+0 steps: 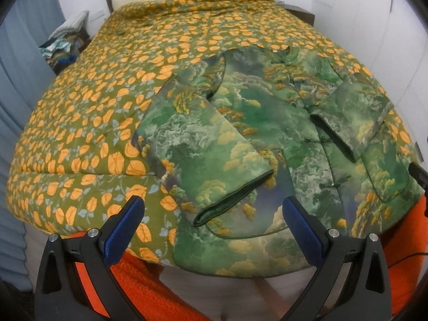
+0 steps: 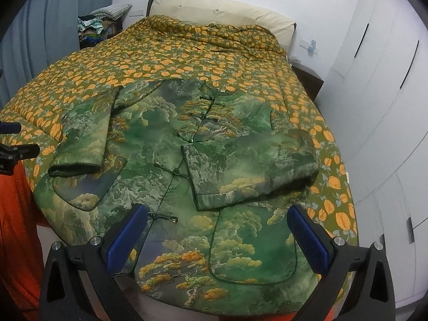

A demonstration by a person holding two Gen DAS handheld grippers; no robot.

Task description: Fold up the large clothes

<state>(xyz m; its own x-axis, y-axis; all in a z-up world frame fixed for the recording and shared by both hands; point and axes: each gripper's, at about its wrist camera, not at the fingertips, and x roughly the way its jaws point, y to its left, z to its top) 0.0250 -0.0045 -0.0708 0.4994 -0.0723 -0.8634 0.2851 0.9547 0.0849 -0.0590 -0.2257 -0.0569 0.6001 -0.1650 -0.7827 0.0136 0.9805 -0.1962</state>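
I am holding the left gripper (image 1: 214,230) wide apart, gripping nothing, its blue fingers (image 1: 123,230) hovering just above the near edge of the bed. The right gripper (image 2: 218,236) is spread wide as well and carrying nothing. The padded green jacket (image 2: 165,160) is lying face up straight ahead of both grippers, on the orange-leaf quilt (image 1: 88,123), with its hem nearest me and reaching the quilt's near edge. Both sleeves are lying folded in over the front — the left sleeve (image 1: 203,155) is pointing its cuff toward the left gripper, and the right sleeve (image 2: 251,165) is lying crosswise just beyond the right gripper's fingers. Knot buttons (image 2: 163,217) are running up the middle. A small pale tag (image 2: 222,90) is showing at the collar, far ahead — any writing on it is too small to read. Orange fabric (image 1: 149,289) is hanging below the quilt's near edge.
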